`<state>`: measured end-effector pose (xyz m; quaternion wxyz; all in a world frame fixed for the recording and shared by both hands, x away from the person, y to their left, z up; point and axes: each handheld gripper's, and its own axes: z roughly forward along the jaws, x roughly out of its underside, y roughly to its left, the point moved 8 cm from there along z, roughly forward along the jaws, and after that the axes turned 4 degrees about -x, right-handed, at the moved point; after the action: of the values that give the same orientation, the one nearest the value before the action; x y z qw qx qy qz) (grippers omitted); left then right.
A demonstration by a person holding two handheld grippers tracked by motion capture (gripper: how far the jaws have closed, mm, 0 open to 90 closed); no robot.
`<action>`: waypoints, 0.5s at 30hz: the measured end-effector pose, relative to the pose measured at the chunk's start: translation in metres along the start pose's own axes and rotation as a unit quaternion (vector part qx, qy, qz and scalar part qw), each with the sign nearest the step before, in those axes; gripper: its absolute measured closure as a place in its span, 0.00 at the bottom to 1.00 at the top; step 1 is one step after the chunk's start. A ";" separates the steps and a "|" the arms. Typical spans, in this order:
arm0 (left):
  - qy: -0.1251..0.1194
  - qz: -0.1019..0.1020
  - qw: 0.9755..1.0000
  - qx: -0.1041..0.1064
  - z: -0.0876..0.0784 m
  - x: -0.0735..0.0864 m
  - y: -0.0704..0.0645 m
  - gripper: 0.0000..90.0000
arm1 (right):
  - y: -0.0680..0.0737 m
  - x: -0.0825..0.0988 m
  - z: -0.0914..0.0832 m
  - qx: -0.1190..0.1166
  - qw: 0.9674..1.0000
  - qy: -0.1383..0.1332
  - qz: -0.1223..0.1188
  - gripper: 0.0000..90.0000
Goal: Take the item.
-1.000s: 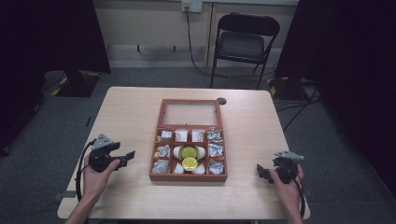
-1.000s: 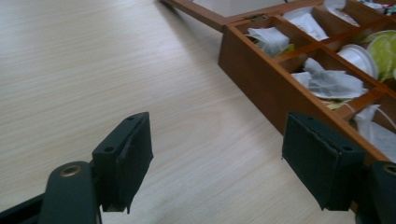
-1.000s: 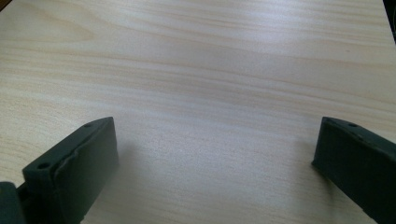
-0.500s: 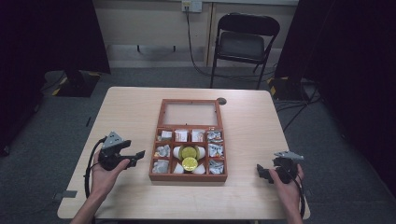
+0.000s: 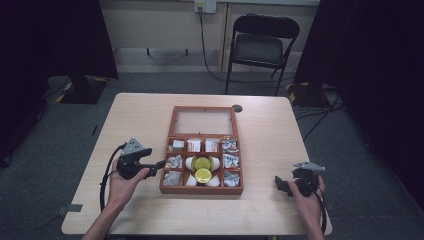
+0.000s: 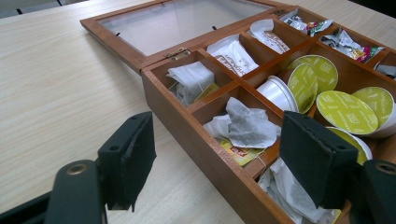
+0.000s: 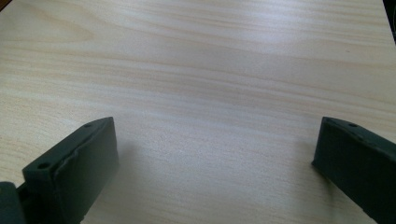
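Dark curtains frame a room with grey carpet, a pale back wall and one black folding chair (image 5: 262, 42) standing behind a light wooden table (image 5: 135, 115). On the table's middle lies one reddish wooden box (image 5: 201, 190) with its glass lid (image 5: 202, 121) folded flat open towards the chair. Nine compartments in three rows of three divide the box. Its left column holds crumpled tea bags (image 6: 245, 126) in paper wrappers, the far row holds white sachets (image 6: 232, 54), the right column holds small foil packets (image 6: 348, 44), and the middle holds white capsules with yellow-green tops (image 6: 346, 111); at least four such capsules can be counted in the left gripper view. Two grippers are in use, one in each of the person's hands. At the box's left wall, the left gripper (image 5: 159, 163) has one jaw outside the wood and the other over the near-left compartments; its jaws have just been closing, yet they press on nothing and the wall merely sits between them. Well apart, near the table's right front corner, the right gripper (image 5: 279, 183) rests low over bare wood with its jaws spread wide and empty.
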<state>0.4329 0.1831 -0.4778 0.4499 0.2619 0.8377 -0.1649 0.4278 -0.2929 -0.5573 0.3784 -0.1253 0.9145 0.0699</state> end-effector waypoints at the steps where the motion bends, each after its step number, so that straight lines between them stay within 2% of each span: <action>1: -0.002 0.000 1.000 0.002 0.000 -0.001 -0.001 0.33 | 0.000 0.000 0.000 0.000 1.000 0.000 0.000 0.00; 4: -0.003 0.003 1.000 0.003 0.003 -0.003 -0.003 0.33 | 0.000 0.000 0.000 0.000 1.000 0.000 0.000 0.00; 15: 0.004 0.017 0.999 0.046 0.015 -0.015 -0.027 0.33 | 0.000 0.000 0.000 0.000 1.000 0.000 0.000 0.00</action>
<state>0.4344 0.1495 -0.4718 0.4371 0.2972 0.8262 -0.1949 0.4279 -0.2929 -0.5573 0.3783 -0.1253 0.9145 0.0701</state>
